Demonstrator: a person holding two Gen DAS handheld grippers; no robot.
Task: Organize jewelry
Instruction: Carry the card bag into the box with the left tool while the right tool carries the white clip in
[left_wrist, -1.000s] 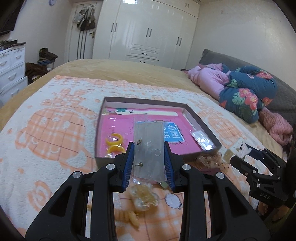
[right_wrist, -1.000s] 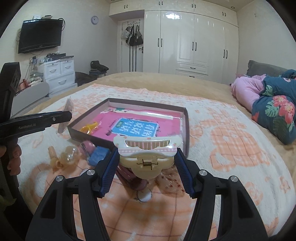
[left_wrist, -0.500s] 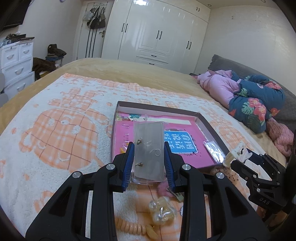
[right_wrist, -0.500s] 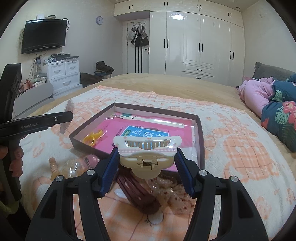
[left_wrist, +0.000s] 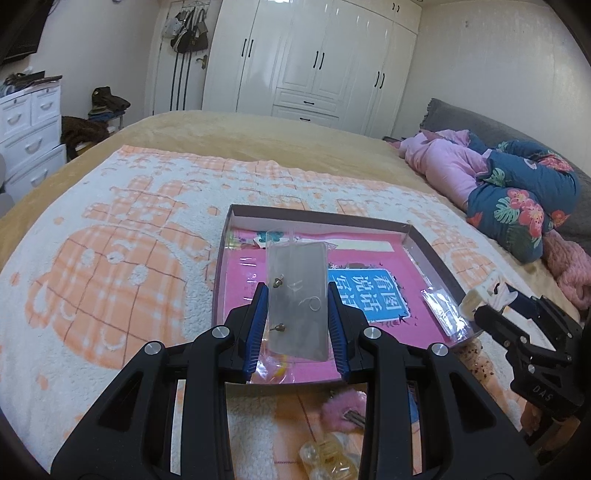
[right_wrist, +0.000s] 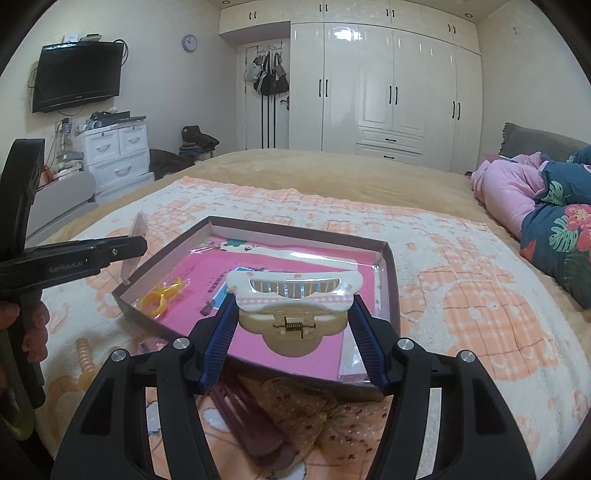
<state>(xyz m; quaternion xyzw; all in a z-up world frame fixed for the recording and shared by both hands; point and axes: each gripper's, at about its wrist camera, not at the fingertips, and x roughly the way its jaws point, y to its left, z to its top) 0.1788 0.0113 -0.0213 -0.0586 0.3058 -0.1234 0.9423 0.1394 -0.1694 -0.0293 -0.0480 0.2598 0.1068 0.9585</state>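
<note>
left hand-held gripper (left_wrist: 297, 325) pinches earring card (left_wrist: 297, 295); right one (right_wrist: 293, 334) clamps, seemingly, hair claw (right_wrist: 293, 308).

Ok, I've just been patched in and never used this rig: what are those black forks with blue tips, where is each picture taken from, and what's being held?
No robot arm here: a person carries a hand-held two-finger gripper in each hand, with a fisheye camera looking along its fingers.

One picture looks along the left gripper, shut on a clear earring packet. The other gripper shows at its right edge.

The other looks along the right gripper, shut on a cream hair claw.

Both hover over a shallow box with a pink printed lining, resting on an orange-patterned blanket on a bed. Yellow rings already lie inside. Dark hair clips and beads lie outside it.
</note>
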